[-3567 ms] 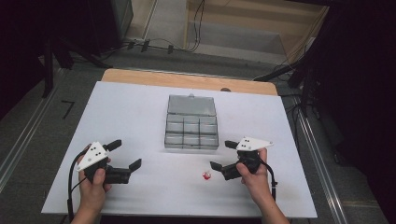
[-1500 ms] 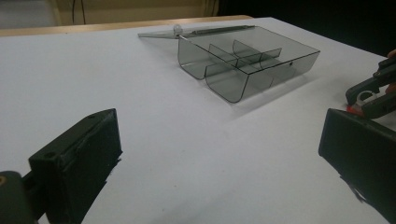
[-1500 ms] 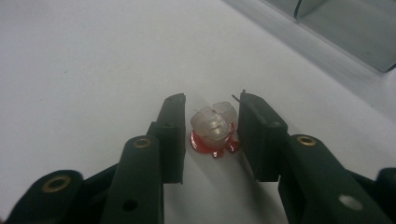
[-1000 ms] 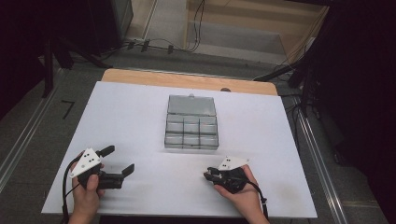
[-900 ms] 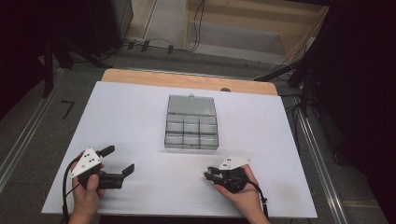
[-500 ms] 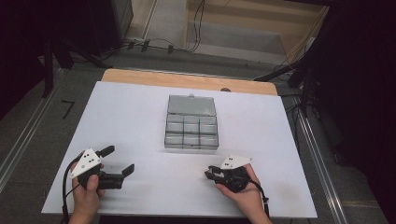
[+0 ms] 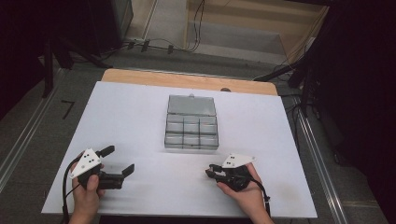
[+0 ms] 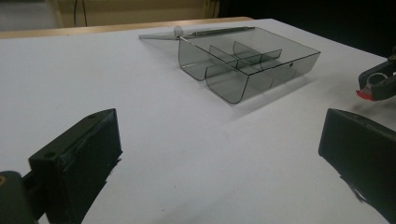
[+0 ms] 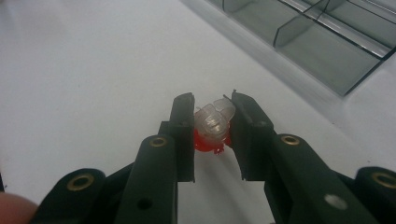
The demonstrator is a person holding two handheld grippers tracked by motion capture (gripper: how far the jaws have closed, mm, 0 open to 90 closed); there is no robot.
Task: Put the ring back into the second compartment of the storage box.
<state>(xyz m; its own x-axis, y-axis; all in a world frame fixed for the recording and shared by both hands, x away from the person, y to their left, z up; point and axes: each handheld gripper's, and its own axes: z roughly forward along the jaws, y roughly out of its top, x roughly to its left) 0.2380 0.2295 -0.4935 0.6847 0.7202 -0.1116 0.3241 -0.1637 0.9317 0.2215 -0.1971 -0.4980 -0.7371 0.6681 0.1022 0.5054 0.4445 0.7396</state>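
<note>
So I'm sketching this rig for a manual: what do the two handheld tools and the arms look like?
Both are black, each with two flat, blocky jaws. The left tool and right tool each carry a pale three-cornered plate with small dark dots on top. A black cable trails from each toward the person. Brass-coloured rivets sit in the right jaw arms. No sleeves are visible on the forearms.

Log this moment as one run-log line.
right gripper: shut on red-clear piece | left gripper: open, idle | box: lid open, compartments look empty

a clear-and-red piece (image 9: 214, 127), seemingly plastic, black tool (image 9: 212, 121), smoky grey box (image 7: 191, 122), white table (image 7: 130, 116).
</note>
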